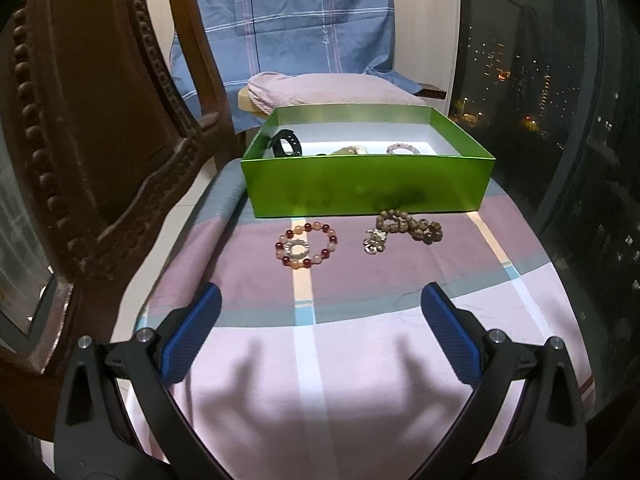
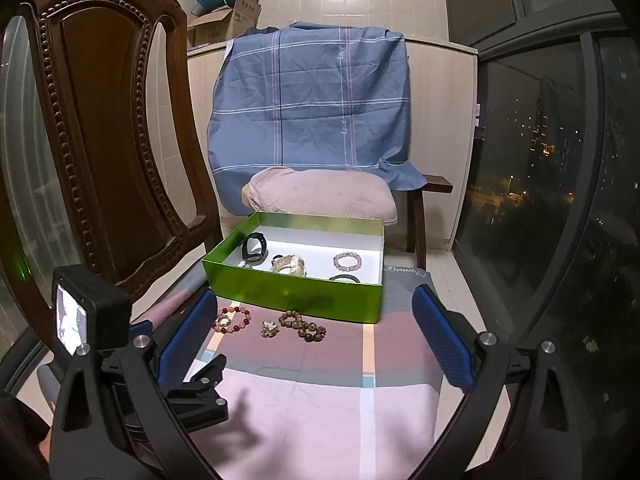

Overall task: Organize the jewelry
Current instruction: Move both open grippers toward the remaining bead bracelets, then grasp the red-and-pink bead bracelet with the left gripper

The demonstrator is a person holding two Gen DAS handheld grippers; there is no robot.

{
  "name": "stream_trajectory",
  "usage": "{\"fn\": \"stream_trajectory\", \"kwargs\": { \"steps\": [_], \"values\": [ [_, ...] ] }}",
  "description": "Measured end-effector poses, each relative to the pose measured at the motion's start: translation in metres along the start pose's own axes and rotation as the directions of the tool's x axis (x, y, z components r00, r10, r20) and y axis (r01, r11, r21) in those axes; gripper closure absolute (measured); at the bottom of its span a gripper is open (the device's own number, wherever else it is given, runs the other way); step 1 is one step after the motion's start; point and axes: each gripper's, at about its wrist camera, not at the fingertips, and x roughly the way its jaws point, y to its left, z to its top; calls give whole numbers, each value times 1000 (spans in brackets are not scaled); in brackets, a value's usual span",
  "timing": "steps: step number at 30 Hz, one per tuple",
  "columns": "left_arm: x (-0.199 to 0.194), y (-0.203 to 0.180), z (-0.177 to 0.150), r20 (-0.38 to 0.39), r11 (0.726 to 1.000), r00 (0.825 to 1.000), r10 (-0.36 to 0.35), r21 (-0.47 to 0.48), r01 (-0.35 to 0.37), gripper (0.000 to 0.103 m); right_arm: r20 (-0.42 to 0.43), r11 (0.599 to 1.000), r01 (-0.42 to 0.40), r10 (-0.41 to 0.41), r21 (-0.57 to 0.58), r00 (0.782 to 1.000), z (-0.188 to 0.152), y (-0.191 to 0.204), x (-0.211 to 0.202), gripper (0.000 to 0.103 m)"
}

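A green box [image 1: 368,184] [image 2: 296,294] stands on the checked cloth, holding a black band [image 2: 253,247], a cream bracelet [image 2: 289,265] and a pale pink bead bracelet [image 2: 347,261]. In front of it lie a red-and-pink bead bracelet [image 1: 306,246] [image 2: 233,319], a small metal charm [image 1: 374,242] [image 2: 270,329] and a brown bead bracelet [image 1: 412,226] [image 2: 304,326]. My left gripper [image 1: 320,304] hangs open short of the red bracelet, holding nothing. My right gripper [image 2: 314,312] is open and higher, farther back, also holding nothing. The left gripper's body [image 2: 92,320] shows at the lower left of the right wrist view.
A carved wooden chair [image 2: 100,120] stands close on the left. Behind the box are a pink cushion [image 2: 320,196] and a blue checked cloth [image 2: 312,104] draped over a bench. Dark window glass [image 2: 540,160] runs along the right. The cloth-covered surface [image 1: 360,360] drops off at both sides.
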Motion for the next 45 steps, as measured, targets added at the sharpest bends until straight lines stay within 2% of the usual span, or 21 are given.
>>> {"fn": "stream_trajectory", "kwargs": {
  "steps": [13, 18, 22, 26, 28, 33, 36, 39, 41, 43, 45],
  "values": [
    [-3, 11, 0, 2, 999, 1000, -24, -34, 24, 4, -39, 999, 4, -5, -38, 999, -5, 15, 19, 7],
    [-2, 18, 0, -23, 999, 1000, -15, -44, 14, 4, -56, 999, 5, -8, -52, 998, -9, 21, 29, 7],
    [1, 22, 2, -57, 999, 998, 1, -32, -3, 4, -64, 999, 18, -21, -49, 998, -8, 11, 35, 7],
    [4, 32, 4, -91, 999, 996, 10, -48, -14, 4, -106, 999, 27, -23, 33, 994, -7, -23, 45, 7],
    [8, 36, 6, -122, 999, 993, 8, -52, -14, 4, -147, 993, 26, -9, 114, 989, -8, -47, 51, 7],
    [24, 40, 16, -176, 999, 984, -17, -38, 11, 4, -251, 939, 50, 39, 339, 967, -24, -102, 64, 7],
    [39, 34, 27, -182, 1000, 983, -17, -1, 17, 4, -276, 931, 71, 33, 358, 961, -30, -105, 67, 7],
    [58, 30, 36, -184, 1000, 983, -13, 20, 17, 10, -285, 943, 62, 36, 327, 958, -33, -94, 71, 7],
    [73, 30, 41, -194, 1000, 981, -11, 26, 16, 18, -291, 954, 52, 38, 296, 956, -34, -85, 74, 7],
    [88, 33, 44, -218, 1000, 976, -13, 13, 16, 34, -299, 959, 49, 39, 280, 954, -35, -80, 76, 7],
    [100, 36, 48, -225, 1000, 974, -22, 3, 23, 39, -307, 961, 47, 41, 272, 951, -37, -78, 78, 7]
  ]
}}
